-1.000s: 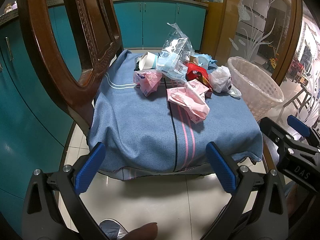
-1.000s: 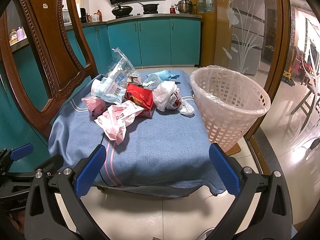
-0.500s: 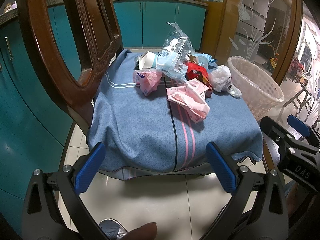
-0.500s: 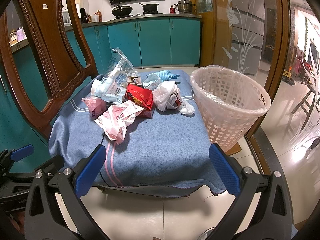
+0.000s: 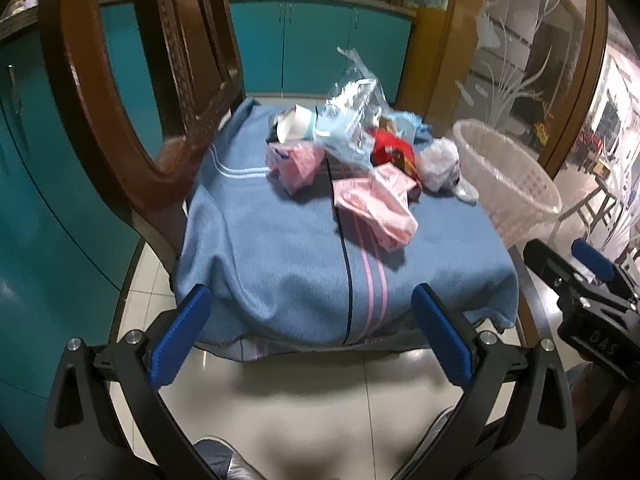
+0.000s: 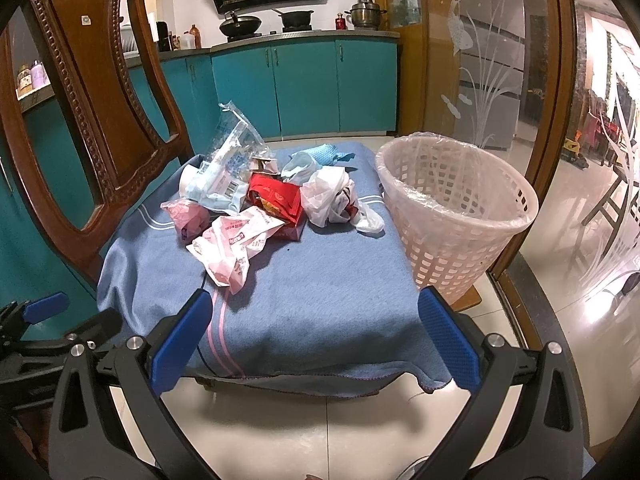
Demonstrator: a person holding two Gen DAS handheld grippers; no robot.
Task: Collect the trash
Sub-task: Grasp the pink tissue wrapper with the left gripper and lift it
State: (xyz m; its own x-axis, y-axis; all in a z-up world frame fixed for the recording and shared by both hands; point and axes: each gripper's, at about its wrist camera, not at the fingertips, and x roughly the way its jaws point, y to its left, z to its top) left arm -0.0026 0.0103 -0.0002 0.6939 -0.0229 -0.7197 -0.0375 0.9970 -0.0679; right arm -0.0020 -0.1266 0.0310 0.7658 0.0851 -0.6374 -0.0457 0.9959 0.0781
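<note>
Both claws, left claw (image 5: 310, 330) and right claw (image 6: 316, 334), spread apart, seemingly short of trash pile (image 6: 256, 196).

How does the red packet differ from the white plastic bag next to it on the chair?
The red packet is flattish, printed and opaque; the white plastic bag is crumpled into a loose ball. The packet lies mid-pile, the bag nearer the basket. Both rest on the blue cloth, ungrasped.
</note>
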